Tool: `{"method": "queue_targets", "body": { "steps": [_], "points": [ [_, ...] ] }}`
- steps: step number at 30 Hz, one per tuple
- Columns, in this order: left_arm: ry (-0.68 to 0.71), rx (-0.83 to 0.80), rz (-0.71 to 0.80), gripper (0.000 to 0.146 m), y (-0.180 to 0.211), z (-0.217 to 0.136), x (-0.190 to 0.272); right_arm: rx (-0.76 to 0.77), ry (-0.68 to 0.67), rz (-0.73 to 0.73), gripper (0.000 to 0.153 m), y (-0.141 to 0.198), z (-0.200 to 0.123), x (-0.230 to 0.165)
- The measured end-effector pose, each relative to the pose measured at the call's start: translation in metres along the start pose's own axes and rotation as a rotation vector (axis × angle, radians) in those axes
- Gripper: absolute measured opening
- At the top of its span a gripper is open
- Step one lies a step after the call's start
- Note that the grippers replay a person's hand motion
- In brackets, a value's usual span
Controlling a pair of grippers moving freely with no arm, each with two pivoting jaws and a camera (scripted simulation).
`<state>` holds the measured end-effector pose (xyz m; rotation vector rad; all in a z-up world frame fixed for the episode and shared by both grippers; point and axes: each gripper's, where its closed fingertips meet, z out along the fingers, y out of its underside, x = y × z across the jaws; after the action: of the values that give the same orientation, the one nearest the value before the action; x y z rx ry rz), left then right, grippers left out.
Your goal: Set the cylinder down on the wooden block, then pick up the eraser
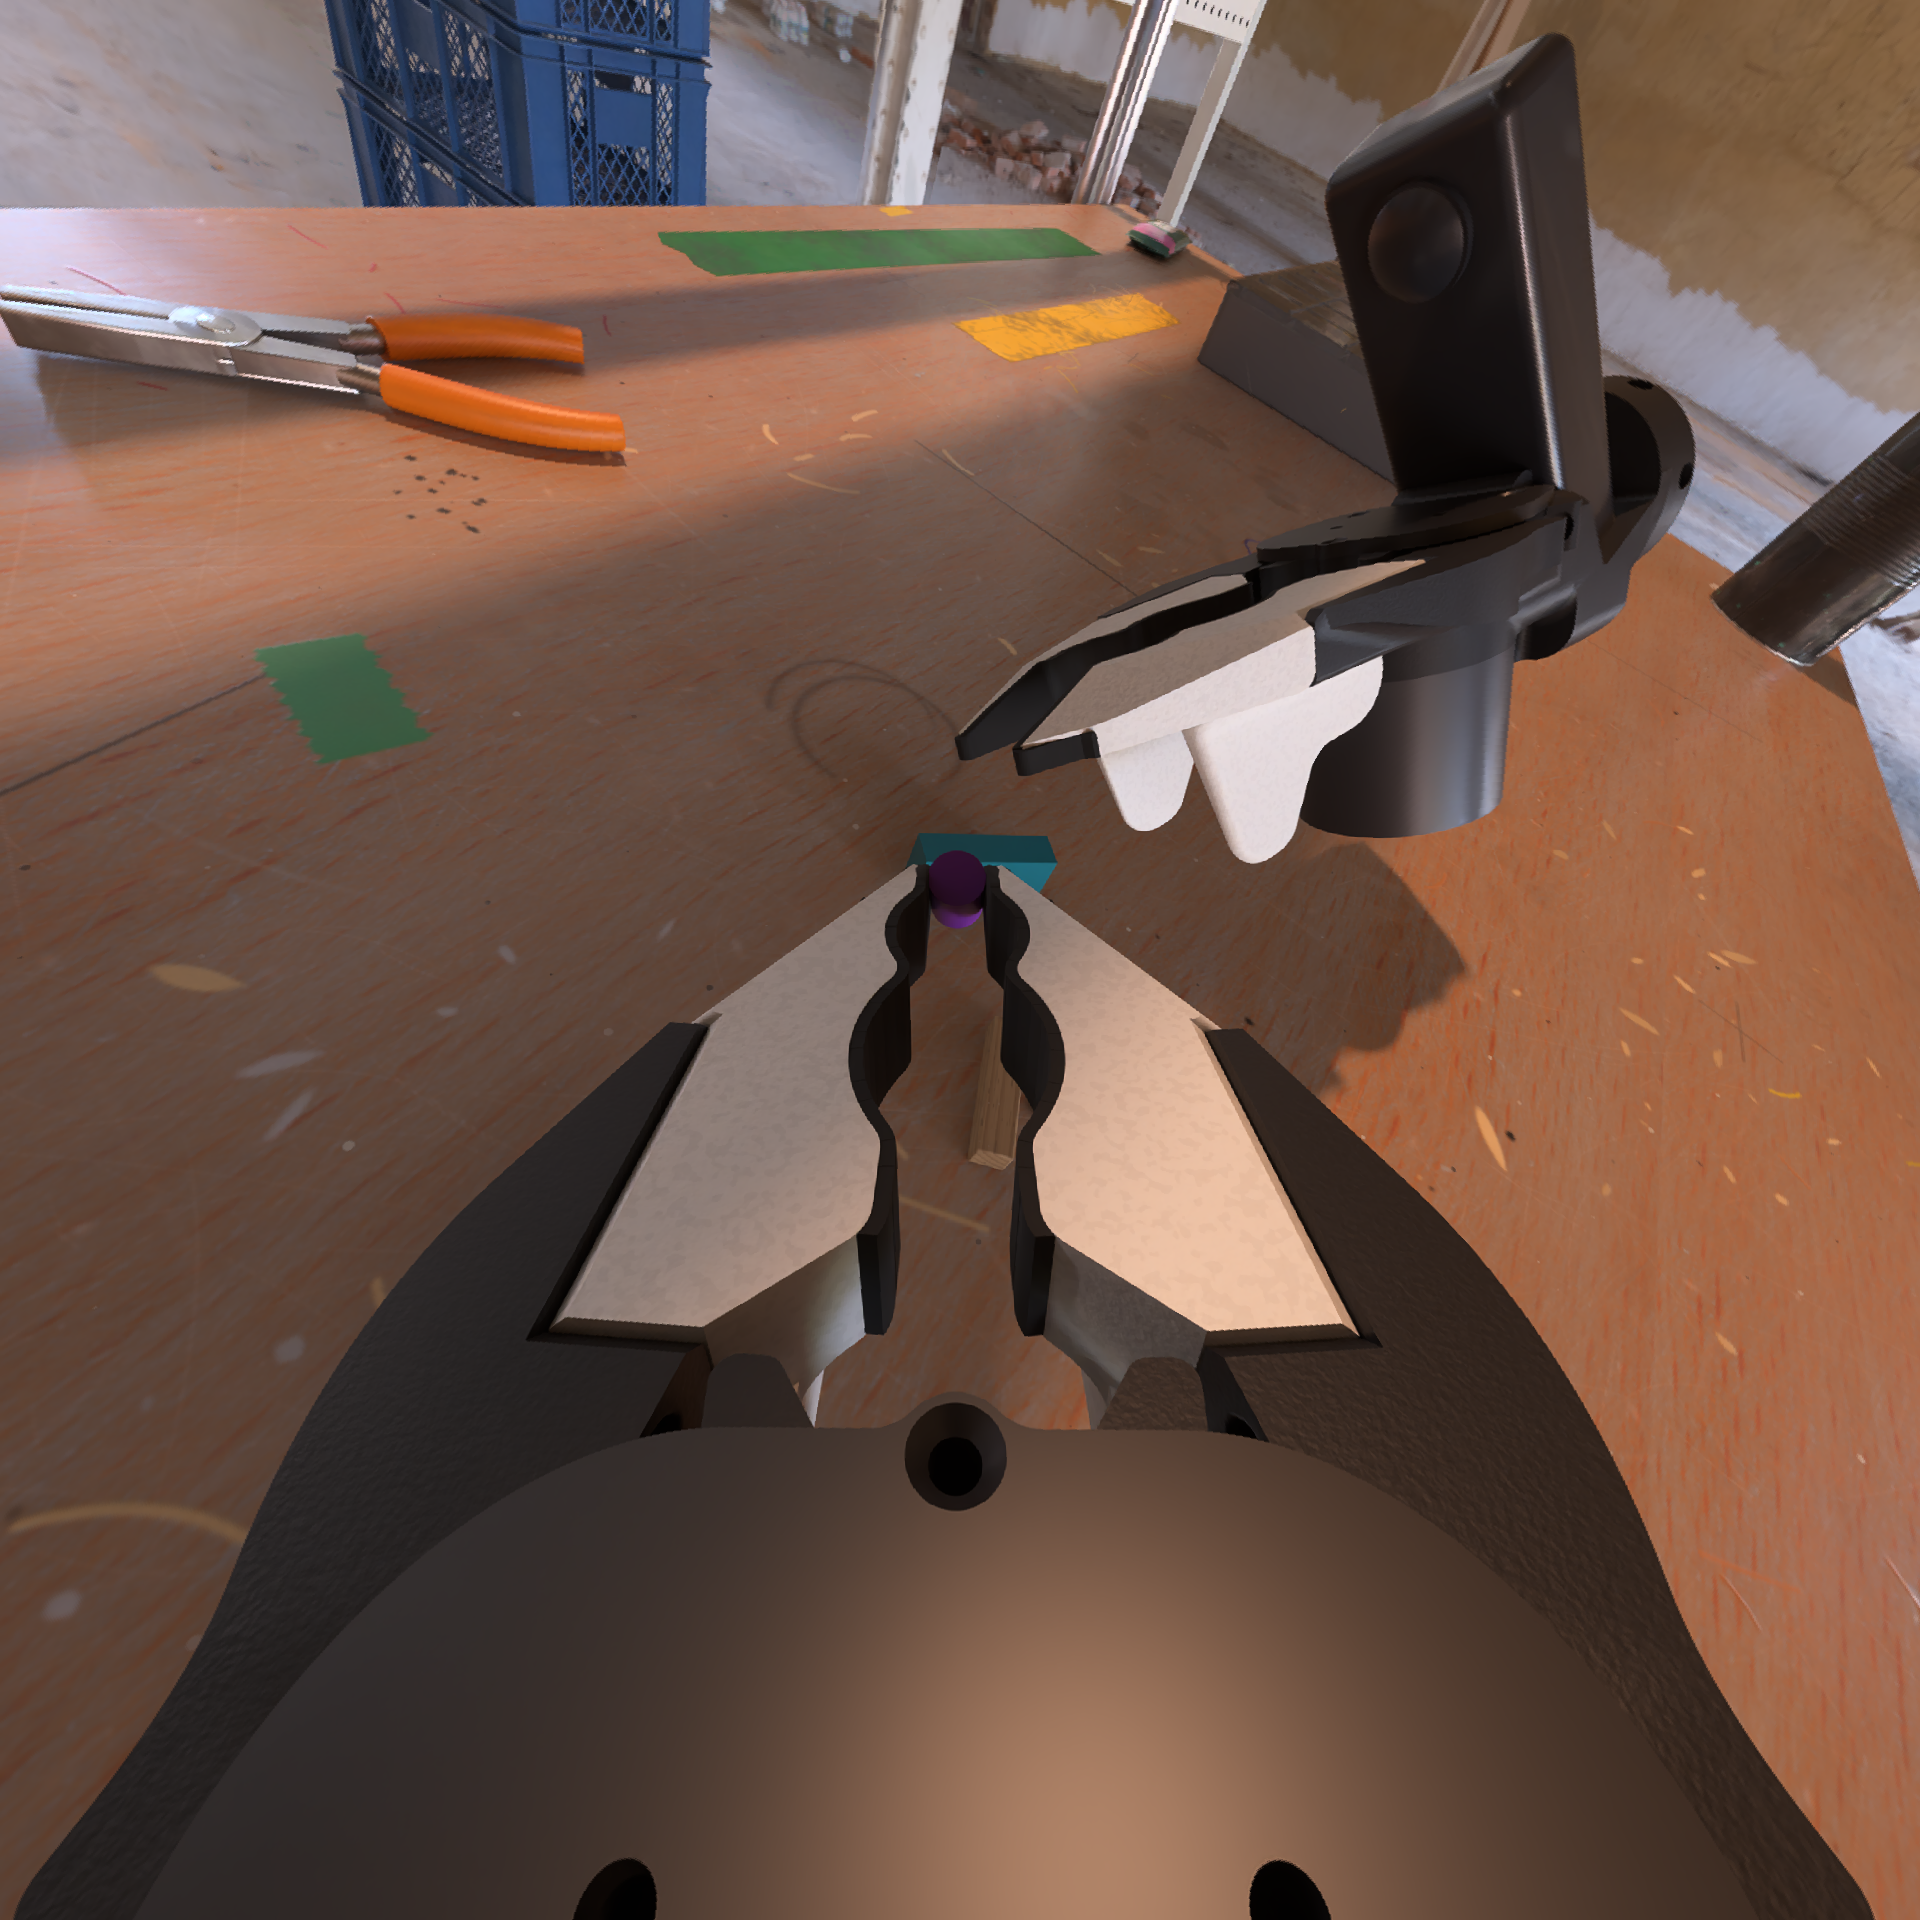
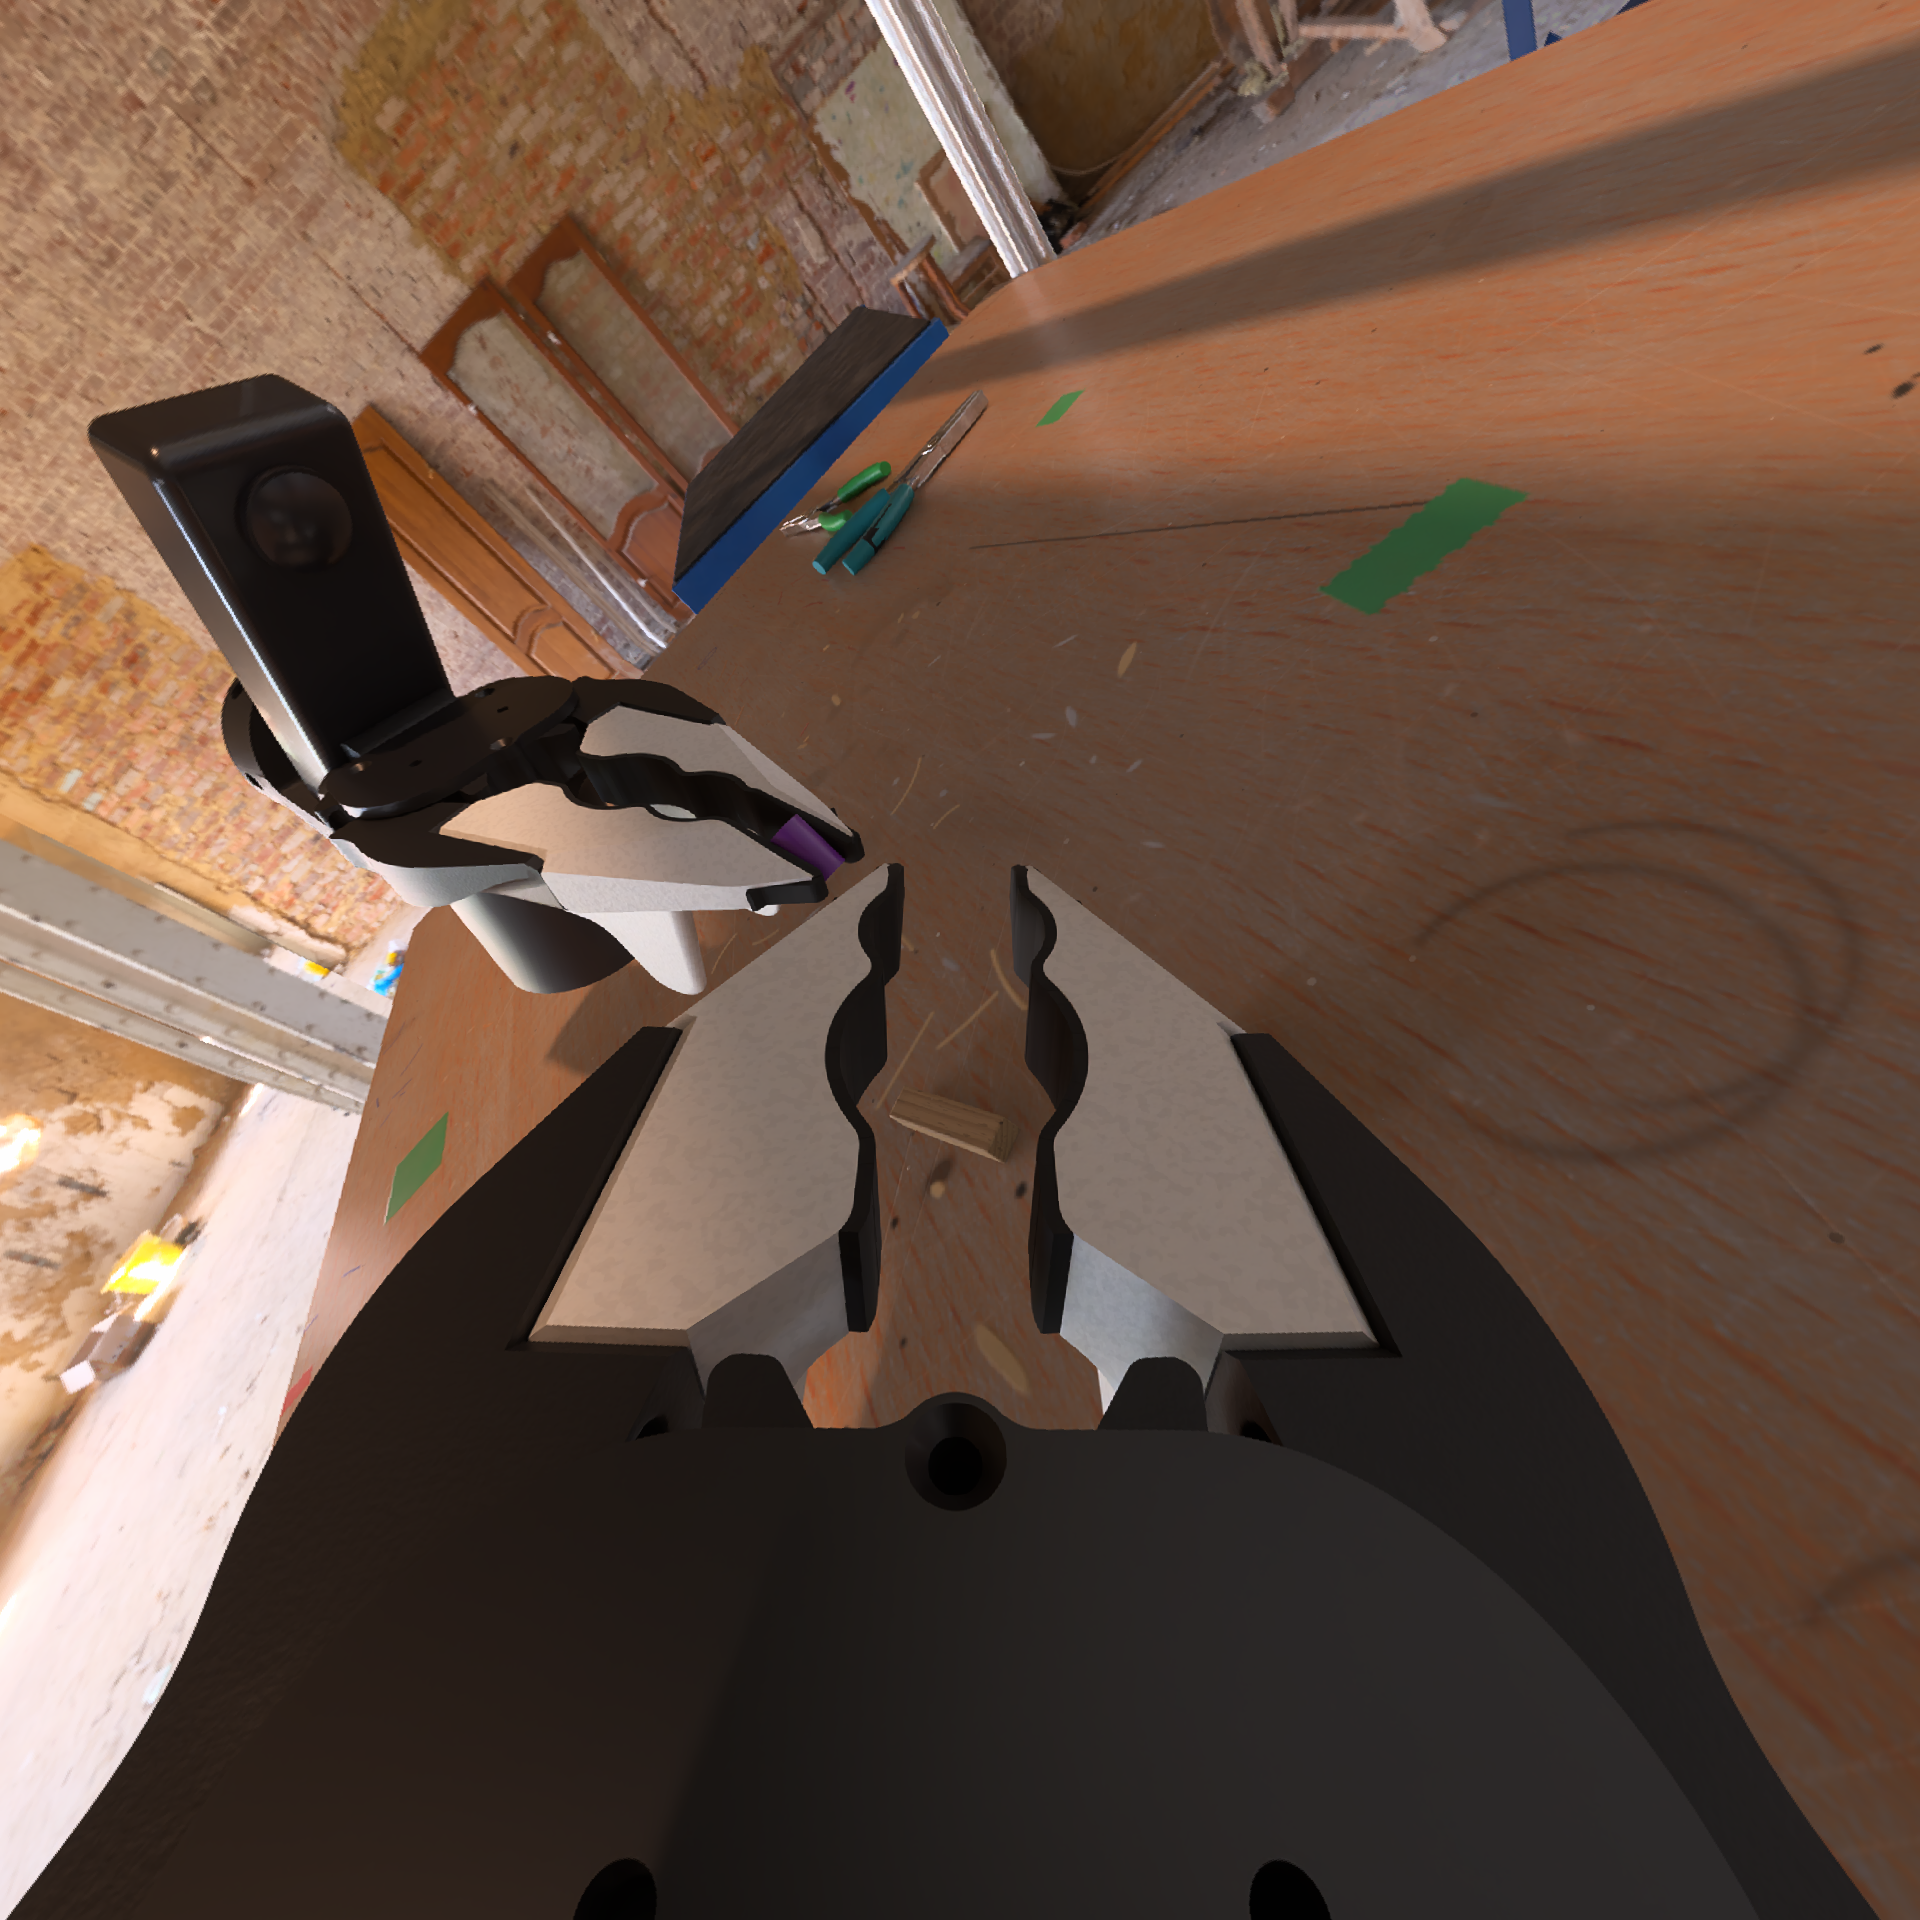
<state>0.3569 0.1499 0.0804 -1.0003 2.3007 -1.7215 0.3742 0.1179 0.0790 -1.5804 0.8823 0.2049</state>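
Left wrist view only: teal eraser [image 1: 1013, 854] just beyond left gripper [image 1: 956, 883] tips, behind cylinder [image 1: 955, 883]. Left gripper clenched on small purple cylinder, rounded end visible. Wooden block [image 1: 994, 1112] pale, on table [image 1: 520, 935] below, between fingers. Right wrist view: right gripper [image 2: 957, 878] released, empty; block [image 2: 951, 1124] lies beneath gap; cylinder [image 2: 808, 842] just left of tips.

no text, label, brand, number or sign can be read in either view. the tape patches on the counter [image 1: 623, 935] (green and yellow) are plain, the orange-handled pliers [image 1: 312, 353] carry no legible mark, and the blue crates [image 1: 520, 94] at the back show only lattice.
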Motion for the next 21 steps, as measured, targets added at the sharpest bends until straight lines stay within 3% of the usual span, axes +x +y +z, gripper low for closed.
{"method": "queue_targets", "body": {
  "steps": [21],
  "points": [
    [0.000,0.001,-0.007,0.009,-0.0002,-0.0001,-0.0011,0.004,-0.013,-0.007,0.020,-0.0007,0.0001,-0.0023]
  ]
}}
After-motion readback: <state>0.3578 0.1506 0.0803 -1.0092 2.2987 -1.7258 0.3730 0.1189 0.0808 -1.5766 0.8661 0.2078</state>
